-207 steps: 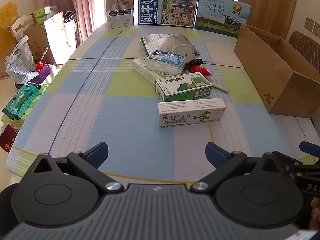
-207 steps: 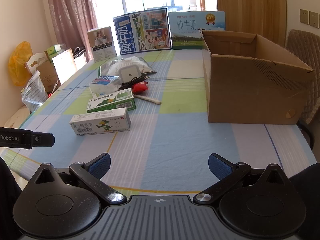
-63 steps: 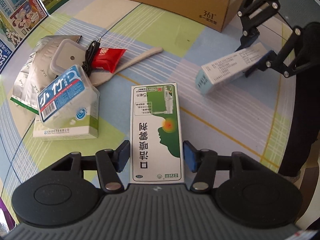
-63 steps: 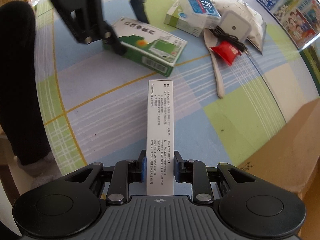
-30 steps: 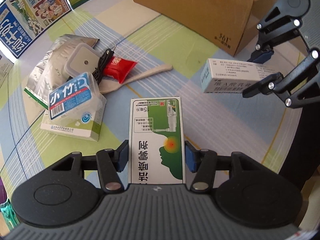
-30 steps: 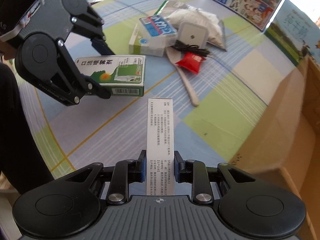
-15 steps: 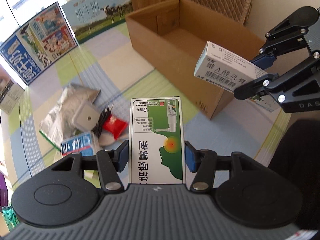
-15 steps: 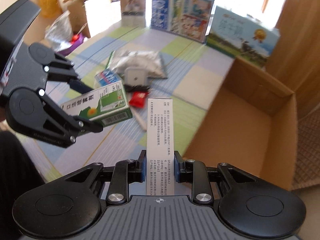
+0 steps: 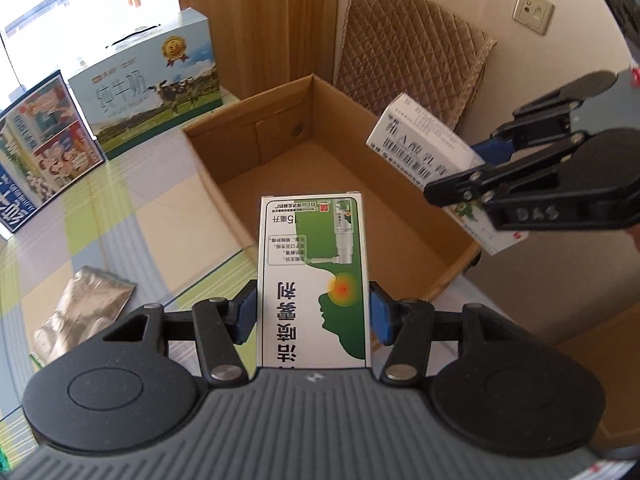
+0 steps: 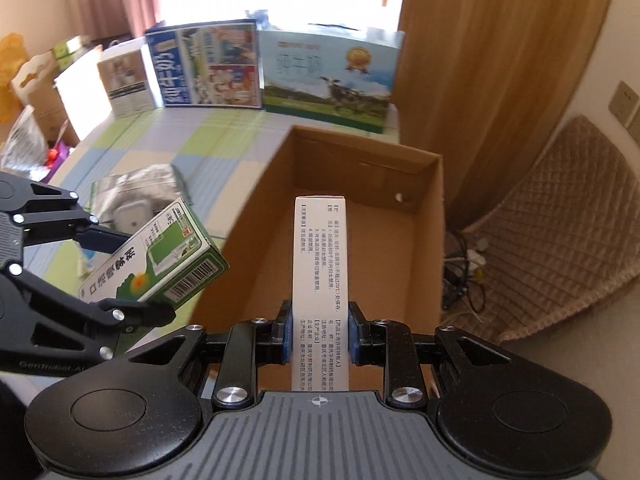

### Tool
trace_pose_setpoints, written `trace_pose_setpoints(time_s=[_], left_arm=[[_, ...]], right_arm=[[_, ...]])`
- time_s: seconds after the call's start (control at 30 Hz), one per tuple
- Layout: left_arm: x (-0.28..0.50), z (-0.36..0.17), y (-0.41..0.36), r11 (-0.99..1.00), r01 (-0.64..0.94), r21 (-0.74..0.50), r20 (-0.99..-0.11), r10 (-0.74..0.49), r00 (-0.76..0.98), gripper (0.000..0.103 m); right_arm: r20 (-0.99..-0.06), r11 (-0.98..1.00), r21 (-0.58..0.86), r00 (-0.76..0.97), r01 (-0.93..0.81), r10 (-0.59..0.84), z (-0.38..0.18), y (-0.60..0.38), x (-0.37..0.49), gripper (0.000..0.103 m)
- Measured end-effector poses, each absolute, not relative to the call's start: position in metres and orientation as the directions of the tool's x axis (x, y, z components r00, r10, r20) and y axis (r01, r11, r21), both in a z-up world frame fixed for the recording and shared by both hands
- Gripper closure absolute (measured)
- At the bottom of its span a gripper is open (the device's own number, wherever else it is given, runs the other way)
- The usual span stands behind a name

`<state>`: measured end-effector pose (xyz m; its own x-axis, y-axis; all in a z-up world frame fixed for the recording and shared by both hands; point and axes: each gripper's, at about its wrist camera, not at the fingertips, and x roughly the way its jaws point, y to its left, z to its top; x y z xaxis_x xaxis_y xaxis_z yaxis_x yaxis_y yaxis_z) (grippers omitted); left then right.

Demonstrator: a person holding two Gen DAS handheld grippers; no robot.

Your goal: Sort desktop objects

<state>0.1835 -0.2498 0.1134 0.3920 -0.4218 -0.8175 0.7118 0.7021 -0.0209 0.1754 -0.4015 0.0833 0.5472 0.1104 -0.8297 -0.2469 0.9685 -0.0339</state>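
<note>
Right now both boxes are up in the air over the cardboard box [image 9: 280, 168], which sits open at the edge of the desk [image 9: 120, 200] with a padded chair [image 9: 404, 64] just behind it. The left gripper [image 9: 312, 316] is pinching the green and white spray box [image 9: 314, 280] by its long sides, and from where that box hangs it looks to be above the near wall of the carton, not clearly past it. The right gripper [image 10: 318, 336] is clamped on the narrow white ointment box [image 10: 320, 280], which points down into the carton's bare floor and seems better placed. My worry is mostly the left one: let go here and the spray box could clip the cardboard rim and tumble back onto the desk, or off the near corner toward the floor. The other risk is the two grippers themselves, since they hang close together over one opening; in the left view the right gripper's black linkage sits just beside the spray box's path, so a careless swing could knock one carton out of its grip. Both boxes are light and smooth-sided and held only near one end, so a bump might twist them loose. A silver foil pouch [image 9: 84, 312] waits on the desk with the other clutter.
</note>
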Motion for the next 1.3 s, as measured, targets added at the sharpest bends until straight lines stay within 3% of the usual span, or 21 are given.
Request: trace_pose_setpoints(time_s=[0.47, 1.07, 1.17, 1.3], left_arm=[[0.223, 0.080, -0.308, 0.739, 0.665, -0.114, -0.825, -0.442, 0.351, 0.052], [0.224, 0.080, -0.306, 0.741, 0.669, -0.054, -0.818, -0.417, 0.396, 0.053], [0.222, 0.082, -0.301, 0.742, 0.668, -0.043, -0.819, -0.410, 0.402, 0.053], [0.220, 0.083, -0.295, 0.742, 0.669, -0.034, -0.821, -0.403, 0.405, 0.053]], right_arm=[[-0.855, 0.983, 0.005, 0.510, -0.182, 0.098, 0.042, -0.449, 0.211, 0.080], [-0.861, 0.986, 0.040, 0.496, -0.160, 0.115, 0.021, -0.451, 0.221, 0.080], [-0.853, 0.987, 0.064, 0.506, -0.149, 0.131, 0.023, -0.452, 0.221, 0.068], [-0.844, 0.986, 0.046, 0.523, -0.158, 0.123, 0.030, -0.448, 0.217, 0.067]])
